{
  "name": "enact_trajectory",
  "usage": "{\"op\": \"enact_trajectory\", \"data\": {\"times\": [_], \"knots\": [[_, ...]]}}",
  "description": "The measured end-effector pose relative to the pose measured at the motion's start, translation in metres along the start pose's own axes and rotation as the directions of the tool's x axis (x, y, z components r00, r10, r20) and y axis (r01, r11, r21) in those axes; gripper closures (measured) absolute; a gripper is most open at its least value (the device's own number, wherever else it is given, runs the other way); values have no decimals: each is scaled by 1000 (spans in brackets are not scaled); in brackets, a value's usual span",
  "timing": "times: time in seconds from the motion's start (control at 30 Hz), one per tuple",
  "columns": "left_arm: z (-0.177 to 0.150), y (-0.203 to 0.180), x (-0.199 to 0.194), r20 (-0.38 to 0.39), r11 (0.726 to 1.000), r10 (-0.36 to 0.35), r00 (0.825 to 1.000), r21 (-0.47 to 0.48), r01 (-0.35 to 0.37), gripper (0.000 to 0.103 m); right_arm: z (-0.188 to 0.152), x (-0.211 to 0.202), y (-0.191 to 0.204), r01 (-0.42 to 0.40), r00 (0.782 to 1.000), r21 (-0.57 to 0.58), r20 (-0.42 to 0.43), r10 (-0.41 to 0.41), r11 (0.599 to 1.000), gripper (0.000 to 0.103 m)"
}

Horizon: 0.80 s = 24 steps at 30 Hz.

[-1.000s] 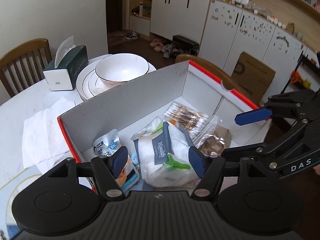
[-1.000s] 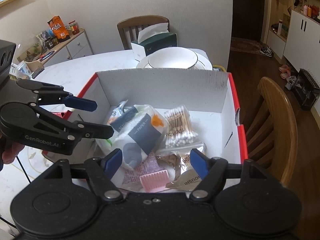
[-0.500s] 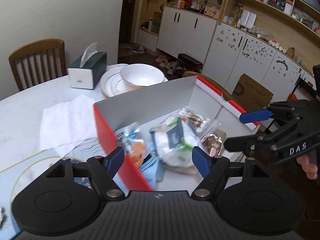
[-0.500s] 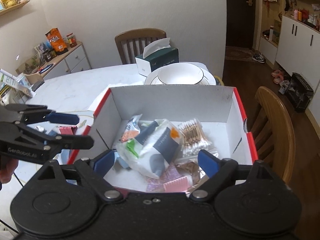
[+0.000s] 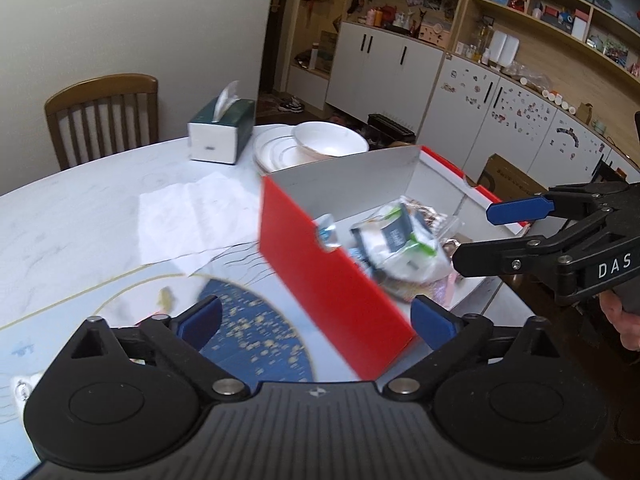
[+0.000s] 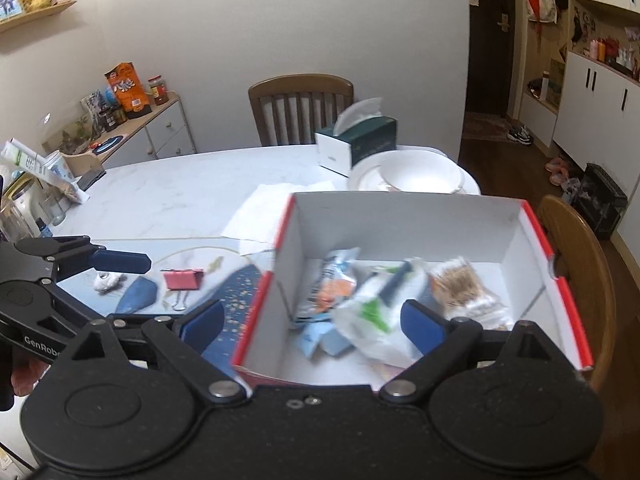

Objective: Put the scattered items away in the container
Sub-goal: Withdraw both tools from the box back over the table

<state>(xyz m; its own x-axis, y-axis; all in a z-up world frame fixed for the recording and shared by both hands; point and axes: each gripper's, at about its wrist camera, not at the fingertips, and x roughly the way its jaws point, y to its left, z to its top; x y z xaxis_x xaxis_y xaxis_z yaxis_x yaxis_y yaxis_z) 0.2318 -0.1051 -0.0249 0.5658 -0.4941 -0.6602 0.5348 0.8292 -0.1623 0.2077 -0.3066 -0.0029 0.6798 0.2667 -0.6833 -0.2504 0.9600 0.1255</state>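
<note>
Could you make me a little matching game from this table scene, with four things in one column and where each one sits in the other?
Things:
1. pink binder clip
2. bag of cotton swabs
3. white bowl
4. tissue box

Places:
A. on the stacked plates, behind the box
B. inside the red box, right side in the right wrist view
C. loose on the table, left of the red box
D. at the table's far edge, before the chair

Pairs: 1-C, 2-B, 3-A, 4-D

Dining room with a white marble-look table.
Wooden chairs stand by a plain pale wall; white cabinets, open shelves, dark wood floor.
</note>
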Motion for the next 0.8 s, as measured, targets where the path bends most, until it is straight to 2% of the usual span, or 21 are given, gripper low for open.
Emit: {"op": "enact_trajectory", "data": {"times": [0.37,0.8], "knots": [[-30,68,-35,19,996,61,998,-73,-59,0,7,26,66,-24,1000,-21,2,24,999,4],[-59,137,-52,16,978,170,985,-123,-167,0,7,74,133,-19,999,-122,-29,15,992,4]]}}
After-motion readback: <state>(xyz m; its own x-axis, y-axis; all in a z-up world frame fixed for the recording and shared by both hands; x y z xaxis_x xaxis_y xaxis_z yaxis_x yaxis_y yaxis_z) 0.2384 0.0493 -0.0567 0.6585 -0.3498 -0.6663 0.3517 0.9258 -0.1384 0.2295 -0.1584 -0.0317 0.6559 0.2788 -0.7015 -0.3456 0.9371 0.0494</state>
